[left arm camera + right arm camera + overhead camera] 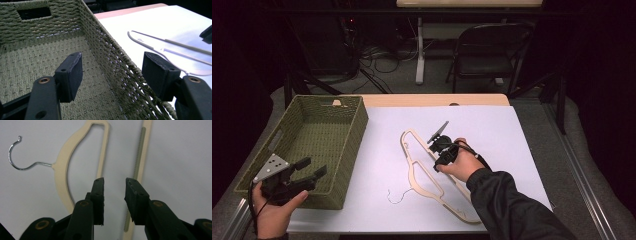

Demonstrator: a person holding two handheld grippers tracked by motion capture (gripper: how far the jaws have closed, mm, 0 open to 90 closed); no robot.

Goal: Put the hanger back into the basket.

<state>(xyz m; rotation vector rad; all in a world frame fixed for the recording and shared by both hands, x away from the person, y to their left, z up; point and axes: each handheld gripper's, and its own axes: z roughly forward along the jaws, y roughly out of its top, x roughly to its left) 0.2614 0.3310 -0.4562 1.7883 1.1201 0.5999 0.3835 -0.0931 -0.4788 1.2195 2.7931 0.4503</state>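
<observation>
The left claw (309, 167) is black, with a grey three-cornered plate (272, 166) on top, dotted with small holes. The right claw (438, 134) is black too, and a black cable (469, 150) loops off it. The right arm wears a dark sleeve (512, 207). Brass-coloured screws (84, 203) sit in the black jaws.

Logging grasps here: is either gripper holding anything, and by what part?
Nothing is held. The left gripper is open astride the basket wall; the right gripper is open above the hanger.
</observation>
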